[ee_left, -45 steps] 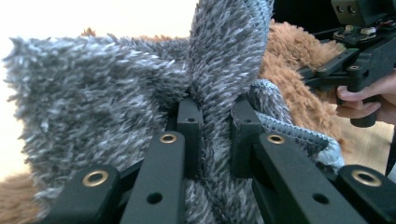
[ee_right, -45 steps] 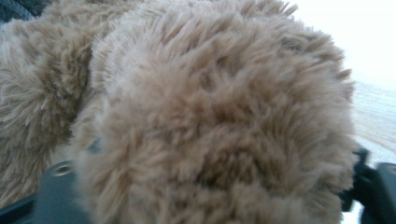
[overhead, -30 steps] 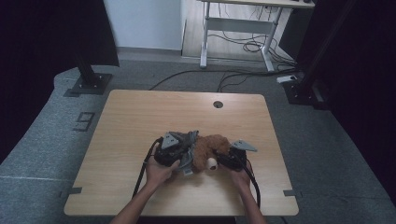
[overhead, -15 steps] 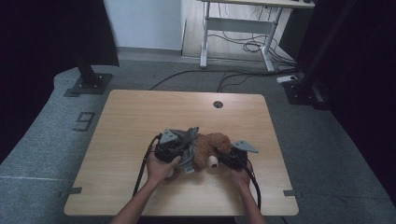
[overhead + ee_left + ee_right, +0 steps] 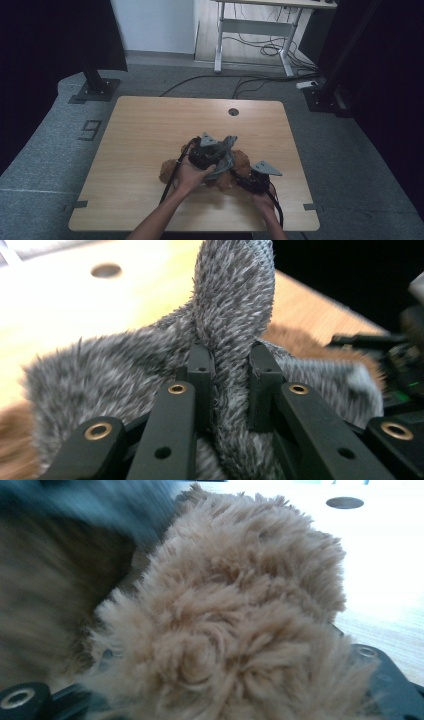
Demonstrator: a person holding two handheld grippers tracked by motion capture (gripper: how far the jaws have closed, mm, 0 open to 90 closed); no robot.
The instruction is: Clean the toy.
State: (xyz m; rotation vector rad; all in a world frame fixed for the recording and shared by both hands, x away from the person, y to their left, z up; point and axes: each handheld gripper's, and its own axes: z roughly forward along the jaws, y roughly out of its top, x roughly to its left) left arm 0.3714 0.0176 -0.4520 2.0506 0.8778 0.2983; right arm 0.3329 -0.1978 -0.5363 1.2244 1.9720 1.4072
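I have the left tool (image 5: 227, 385) pinched on a grey furry flap (image 5: 232, 305) of the plush toy (image 5: 240, 162), which sits at 6 o'clock on the table (image 5: 150, 130). My right tool (image 5: 248, 179) grips its shaggy brown body (image 5: 235, 625). I judge I'm mid-lift; next I should peel the grey piece away gently while anchoring.

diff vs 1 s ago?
The left gripper, clamped on a fold of grey fur, has shifted toward the table's right and lifted a little, dragging the fur over the brown plush toy. The right gripper keeps its place against the toy. Nothing taken or released.
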